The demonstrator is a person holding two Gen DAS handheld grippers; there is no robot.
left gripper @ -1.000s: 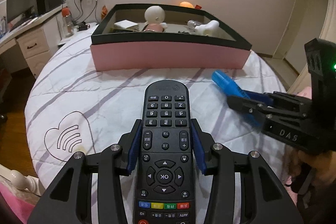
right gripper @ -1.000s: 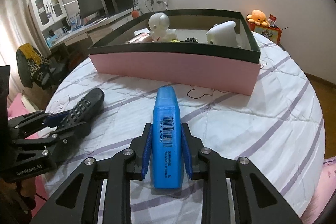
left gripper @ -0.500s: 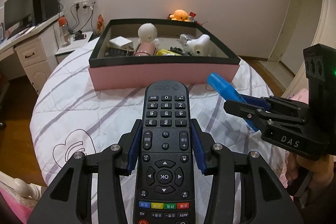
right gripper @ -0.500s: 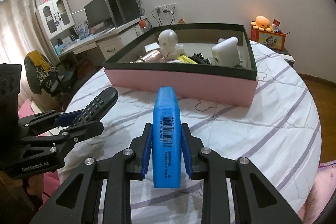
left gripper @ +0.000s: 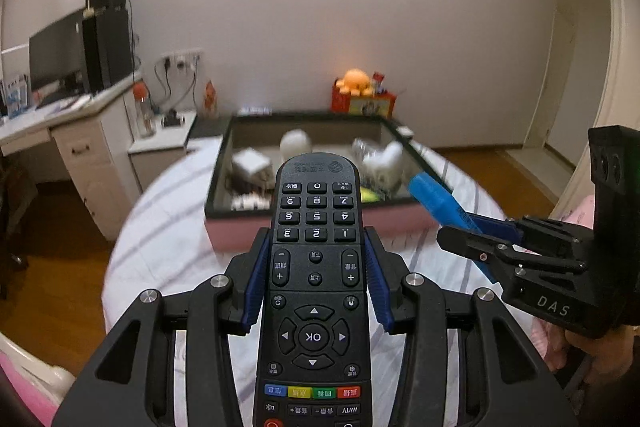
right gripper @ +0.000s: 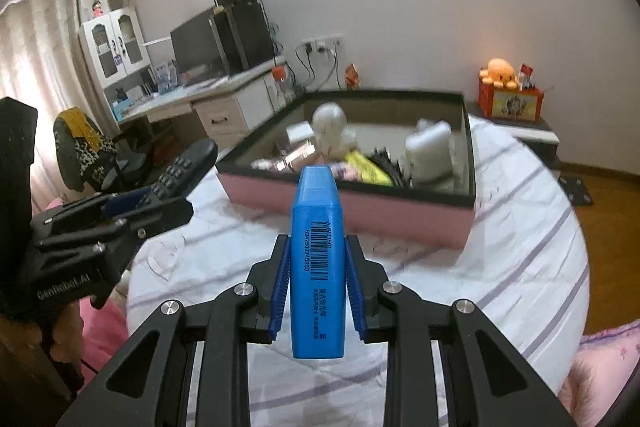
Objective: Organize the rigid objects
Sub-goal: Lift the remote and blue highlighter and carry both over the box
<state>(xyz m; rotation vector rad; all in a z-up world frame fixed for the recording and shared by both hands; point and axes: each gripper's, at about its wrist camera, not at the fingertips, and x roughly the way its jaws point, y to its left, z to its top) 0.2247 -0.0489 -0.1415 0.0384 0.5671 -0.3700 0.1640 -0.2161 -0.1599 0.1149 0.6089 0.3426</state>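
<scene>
My left gripper [left gripper: 316, 247] is shut on a black remote control [left gripper: 315, 267] and holds it well above the bed. My right gripper [right gripper: 316, 243] is shut on a blue highlighter [right gripper: 317, 259] with a barcode, also raised. Ahead lies the pink box with a black rim [left gripper: 328, 223], also in the right wrist view [right gripper: 400, 215]. It holds a white round figure [right gripper: 330, 125], a white device [right gripper: 430, 147], a yellow packet and other items. The right gripper with the highlighter [left gripper: 444, 205] shows at right in the left wrist view; the left gripper with the remote [right gripper: 176, 171] shows at left in the right wrist view.
The box rests on a round bed with a white, purple-striped cover [right gripper: 500, 247]. A desk with a monitor [left gripper: 60, 59] stands left. An orange plush on a red box [right gripper: 504, 87] sits behind. Wood floor [left gripper: 48, 287] surrounds the bed.
Both grippers have risen with their objects, so the bed and box look lower and farther and the box's inside shows more. Both grips are unchanged.
</scene>
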